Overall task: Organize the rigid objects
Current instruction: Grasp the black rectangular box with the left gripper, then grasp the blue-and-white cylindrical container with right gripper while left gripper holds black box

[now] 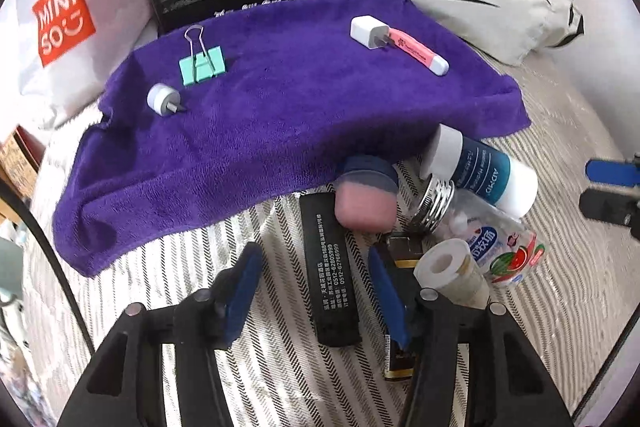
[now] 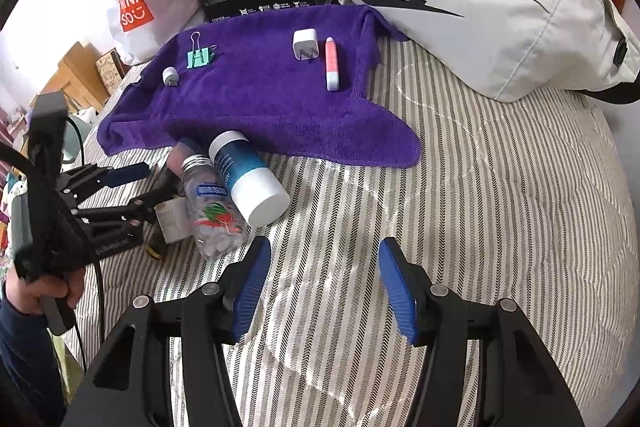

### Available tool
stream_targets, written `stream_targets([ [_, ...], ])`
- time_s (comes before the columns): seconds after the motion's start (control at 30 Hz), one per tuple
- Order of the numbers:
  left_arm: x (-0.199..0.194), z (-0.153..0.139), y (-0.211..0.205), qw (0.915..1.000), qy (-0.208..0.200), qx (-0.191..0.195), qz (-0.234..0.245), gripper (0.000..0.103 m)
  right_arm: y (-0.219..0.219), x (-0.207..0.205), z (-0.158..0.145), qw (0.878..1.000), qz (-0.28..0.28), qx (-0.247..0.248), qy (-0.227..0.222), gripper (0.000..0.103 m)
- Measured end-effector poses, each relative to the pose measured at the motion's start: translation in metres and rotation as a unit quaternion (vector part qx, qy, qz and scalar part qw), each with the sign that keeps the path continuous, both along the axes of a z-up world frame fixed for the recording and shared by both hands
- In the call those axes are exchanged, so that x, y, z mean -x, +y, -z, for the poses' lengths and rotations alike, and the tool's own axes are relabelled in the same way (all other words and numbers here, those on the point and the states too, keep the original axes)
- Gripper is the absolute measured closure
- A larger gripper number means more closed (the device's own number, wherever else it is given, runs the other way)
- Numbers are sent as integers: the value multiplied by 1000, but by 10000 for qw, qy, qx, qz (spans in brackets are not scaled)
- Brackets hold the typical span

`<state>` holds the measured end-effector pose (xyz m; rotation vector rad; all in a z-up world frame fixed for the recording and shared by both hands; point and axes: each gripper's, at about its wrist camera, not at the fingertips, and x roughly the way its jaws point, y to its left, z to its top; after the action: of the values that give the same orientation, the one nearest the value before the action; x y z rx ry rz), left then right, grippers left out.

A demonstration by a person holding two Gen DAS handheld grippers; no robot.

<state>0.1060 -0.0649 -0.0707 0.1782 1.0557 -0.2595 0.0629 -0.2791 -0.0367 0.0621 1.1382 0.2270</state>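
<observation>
On the striped bed point(image 2: 460, 187) a purple towel point(image 1: 280, 99) carries four sorted items: a green binder clip point(image 1: 202, 65), a small round grey plug point(image 1: 162, 99), a white charger point(image 1: 369, 31) and a pink highlighter point(image 1: 420, 51) just beside it. The unsorted heap lies at the towel's near edge: a black lighter point(image 1: 330, 271), a pink-and-blue capped tube point(image 1: 366, 193), a white-capped blue bottle point(image 1: 480, 171), a clear candy jar point(image 1: 484, 239) and a small paper roll point(image 1: 448, 269). The left gripper point(image 1: 316, 291) hangs over the lighter with its fingers point(image 1: 240, 287) partly open on either side of it, not pressing, holding nothing. The right gripper point(image 2: 324, 287) is also partly open and empty, over bare bedding, well apart from the heap. The heap is tight: the right-hand finger sits close against the paper roll and a dark gold-edged item beneath it, so closing could pinch or drag a neighbour along. The lighter is slim and lies on soft, yielding bedding, so the fingers may skid over it. The bottle and jar are round and lean together; a nudge could send them rolling.
</observation>
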Motion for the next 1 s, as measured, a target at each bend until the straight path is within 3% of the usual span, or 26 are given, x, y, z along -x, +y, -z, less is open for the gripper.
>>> stream_targets([
  [0.2, 2, -1, 3, 9998, -38, 136, 149, 81, 3, -2, 3, 10000, -32, 29, 44, 47],
  [0.47, 13, -2, 32, 9996, -31, 272, -61, 81, 12, -2, 9, 9998, -164, 89, 121, 47],
  [0.77, 6, -1, 28, 9999, -93, 136, -19, 80, 24, -16, 6, 9990, -398, -218, -16, 47],
  [1.0, 7, -2, 31, 9997, -74, 226, -89, 80, 49, -45, 14, 9967, -806, -47, -8, 47],
])
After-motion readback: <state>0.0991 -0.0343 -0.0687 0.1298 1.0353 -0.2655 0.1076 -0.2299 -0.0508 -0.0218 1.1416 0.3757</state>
